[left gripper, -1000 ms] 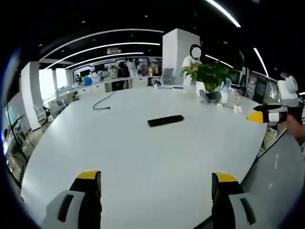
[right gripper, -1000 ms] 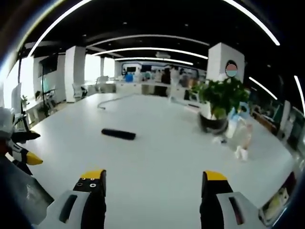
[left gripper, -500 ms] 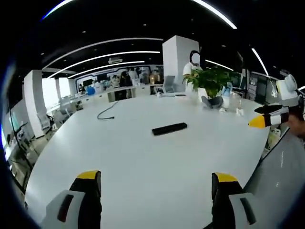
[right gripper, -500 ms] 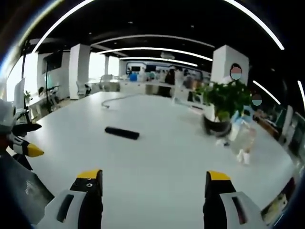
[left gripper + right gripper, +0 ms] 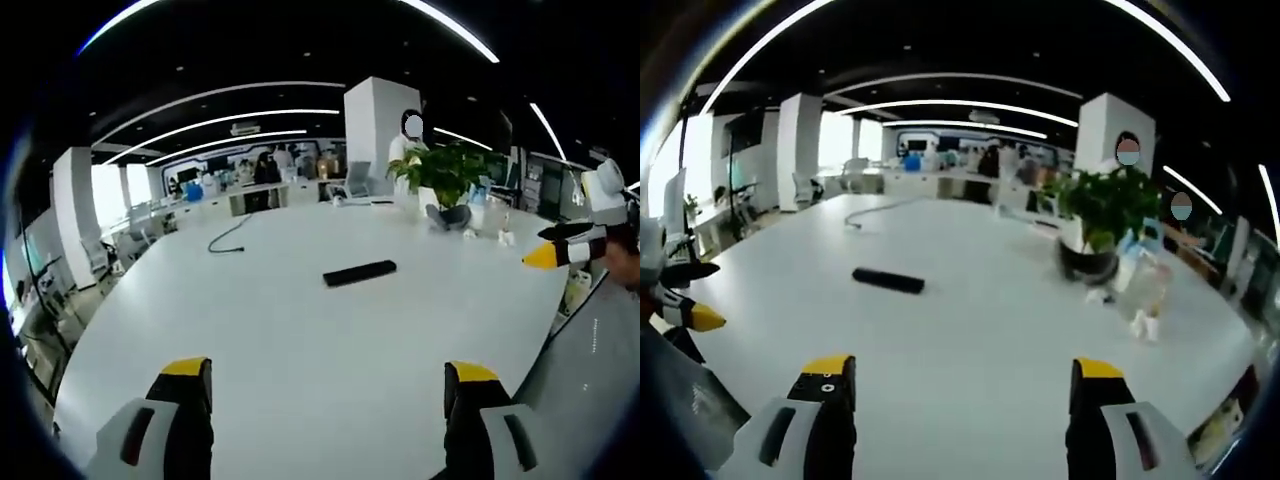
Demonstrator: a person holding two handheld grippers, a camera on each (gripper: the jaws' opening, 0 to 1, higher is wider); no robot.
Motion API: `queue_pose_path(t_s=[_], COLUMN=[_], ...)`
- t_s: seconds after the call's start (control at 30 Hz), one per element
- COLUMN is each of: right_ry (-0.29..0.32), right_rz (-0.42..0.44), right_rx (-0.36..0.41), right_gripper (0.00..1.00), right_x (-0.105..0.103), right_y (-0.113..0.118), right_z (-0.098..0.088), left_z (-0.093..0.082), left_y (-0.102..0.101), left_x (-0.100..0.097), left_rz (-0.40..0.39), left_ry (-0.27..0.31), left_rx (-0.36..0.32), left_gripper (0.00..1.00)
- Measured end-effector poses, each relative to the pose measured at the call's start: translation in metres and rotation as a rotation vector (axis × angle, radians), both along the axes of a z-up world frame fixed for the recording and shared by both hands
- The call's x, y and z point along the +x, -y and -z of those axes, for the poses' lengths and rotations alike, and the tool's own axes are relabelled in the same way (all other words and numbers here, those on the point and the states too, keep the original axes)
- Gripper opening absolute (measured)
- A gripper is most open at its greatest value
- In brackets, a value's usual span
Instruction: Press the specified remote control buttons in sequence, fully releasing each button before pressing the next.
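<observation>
2 tongs [image 5: 325, 385] [image 5: 958, 385] gaping, empty | remote [image 5: 359, 273] alone mid-table [image 5: 300, 340] | plant [image 5: 1102, 210], cable [image 5: 228, 233] beyond

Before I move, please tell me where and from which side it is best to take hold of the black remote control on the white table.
The remote control is a slim flat bar lying on the table, free on all sides. I would grip it from above, jaws closing across its narrow width near the middle, probably with the open left gripper.
</observation>
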State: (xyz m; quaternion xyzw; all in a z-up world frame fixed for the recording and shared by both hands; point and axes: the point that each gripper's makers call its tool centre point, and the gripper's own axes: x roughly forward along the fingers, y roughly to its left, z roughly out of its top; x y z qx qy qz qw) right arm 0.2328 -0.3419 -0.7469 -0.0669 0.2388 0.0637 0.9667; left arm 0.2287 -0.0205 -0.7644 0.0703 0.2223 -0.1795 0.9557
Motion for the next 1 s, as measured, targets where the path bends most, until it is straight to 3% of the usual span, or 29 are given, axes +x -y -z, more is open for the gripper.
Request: queue_pose_path(t_s=[0.37,1.0], right_ry=[-0.009,-0.028], right_rz=[-0.014,-0.02], right_rx=[-0.004,-0.021], right_gripper=[0.86,0.83], right_x=[0.0003,-0.0005], right_y=[-0.0037,-0.0047], right_z=[0.0021,0.0055], left_z=[-0.0066,0.0006], left_y=[-0.0018,0.0018], left_x=[0.0012,-0.0008], left_rz=[-0.005,0.019], left_ry=[0.035,-0.003], left_rx=[-0.008,-0.004], left_gripper=[0.97,0.98])
